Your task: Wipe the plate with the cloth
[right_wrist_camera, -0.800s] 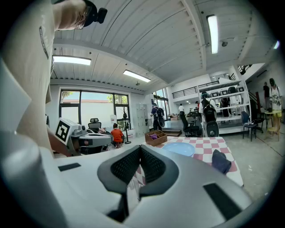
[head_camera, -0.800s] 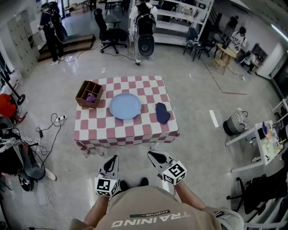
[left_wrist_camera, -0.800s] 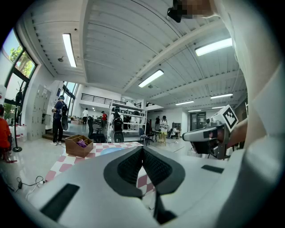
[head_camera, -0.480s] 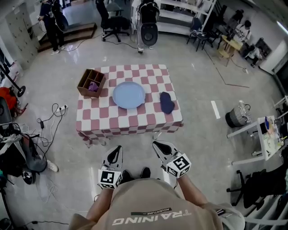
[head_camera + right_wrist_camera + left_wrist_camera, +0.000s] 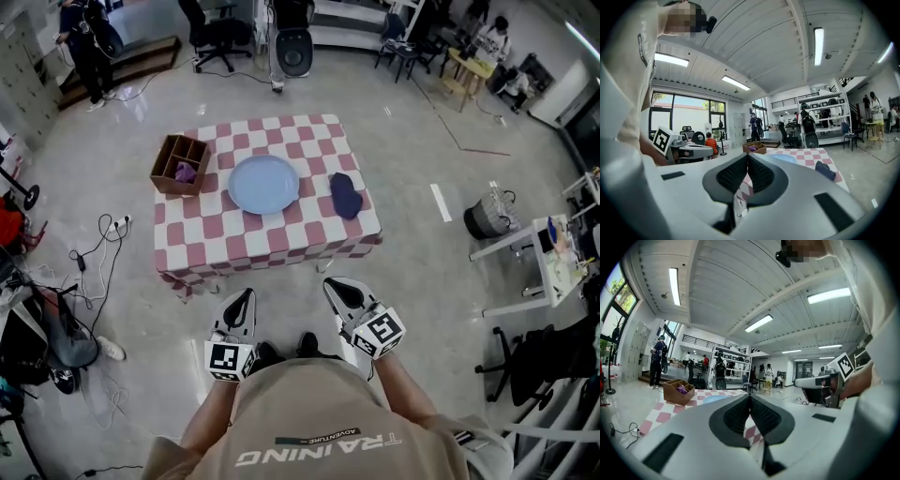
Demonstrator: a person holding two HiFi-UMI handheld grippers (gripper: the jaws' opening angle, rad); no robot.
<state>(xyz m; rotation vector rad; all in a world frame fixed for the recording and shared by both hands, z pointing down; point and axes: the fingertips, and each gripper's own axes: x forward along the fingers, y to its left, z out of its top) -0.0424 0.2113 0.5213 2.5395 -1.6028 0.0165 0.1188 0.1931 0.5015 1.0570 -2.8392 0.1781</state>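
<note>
Left gripper [image 5: 246, 296] and right gripper [image 5: 333, 286] stay clenched and empty, short of the table [image 5: 272, 251], which now sits higher in the head view. The shirt [image 5: 314, 441] reads "TRAINING ADVENTURE".

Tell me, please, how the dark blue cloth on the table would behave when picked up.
The dark blue cloth lies in a rumpled heap, so it is probably floppy and would droop from a pinch. It looks small beside the pale blue round plate, so likely light. Pushed across the checked tablecloth, it may bunch up.
</note>
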